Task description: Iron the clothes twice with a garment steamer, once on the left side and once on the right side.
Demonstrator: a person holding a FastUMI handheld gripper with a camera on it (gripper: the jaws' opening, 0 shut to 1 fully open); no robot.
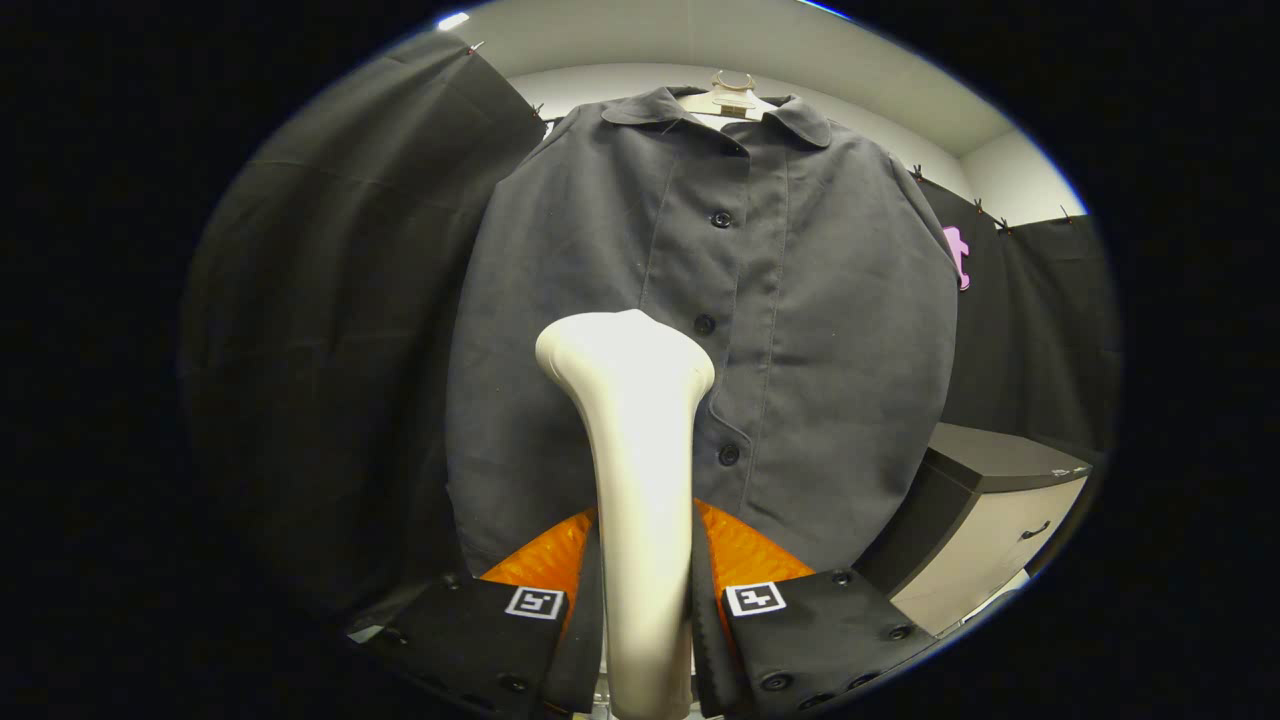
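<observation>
A dark grey buttoned shirt [800,330] hangs on a hanger [733,97] straight ahead, its collar at the top and several dark buttons down the placket. My gripper [645,600] is shut on the white garment steamer [640,450], both fingers pressing on its handle from the left and right. The steamer's broad head [625,350] rises ahead of the fingers in front of the shirt's lower middle, just left of the button line. Whether the head touches the cloth I cannot tell.
A low cabinet [1000,500] with a dark top and a pale drawer front stands to the right of the shirt. Black booth cloth hangs to the left and behind. A pale wall and ceiling show above the hanger.
</observation>
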